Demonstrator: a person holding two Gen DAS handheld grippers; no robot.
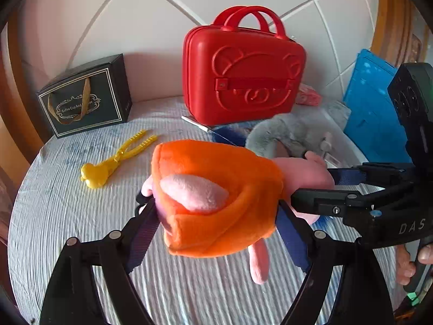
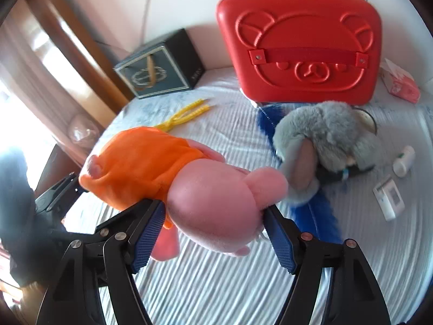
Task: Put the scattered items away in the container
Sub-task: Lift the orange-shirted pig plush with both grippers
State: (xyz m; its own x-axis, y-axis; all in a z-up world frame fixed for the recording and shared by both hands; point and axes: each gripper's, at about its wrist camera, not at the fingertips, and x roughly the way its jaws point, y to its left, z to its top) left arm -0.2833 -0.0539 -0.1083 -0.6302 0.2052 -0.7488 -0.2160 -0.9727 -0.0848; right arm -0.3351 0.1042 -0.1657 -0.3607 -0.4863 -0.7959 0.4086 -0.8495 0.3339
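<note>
Left wrist view shows both grippers, left gripper (image 1: 216, 211) and right gripper (image 2: 213, 216), with jaws clenched on the pink plush toy (image 1: 216, 189) at frame centre above the bed (image 1: 189, 284), so next I'd judge the closed red case (image 1: 240, 70), upper centre, needs opening.

Both views are bright with soft daylight. In the right wrist view the far left edge blows out to white glare, so light comes from that side (a window, apparently). The glossy red plastic suitcase with an embossed bear face (image 2: 300, 46) carries pale highlights and casts a soft shadow on the wall behind it. The grey plush toy (image 2: 330, 140) and the pink-and-orange plush toy (image 2: 173, 178) look motion-smeared. Fisheye distortion bows the wall's tile lines, and black vignetting fills the corners. The ribbed white bedsheet (image 1: 67, 211) stays fairly sharp.
</note>
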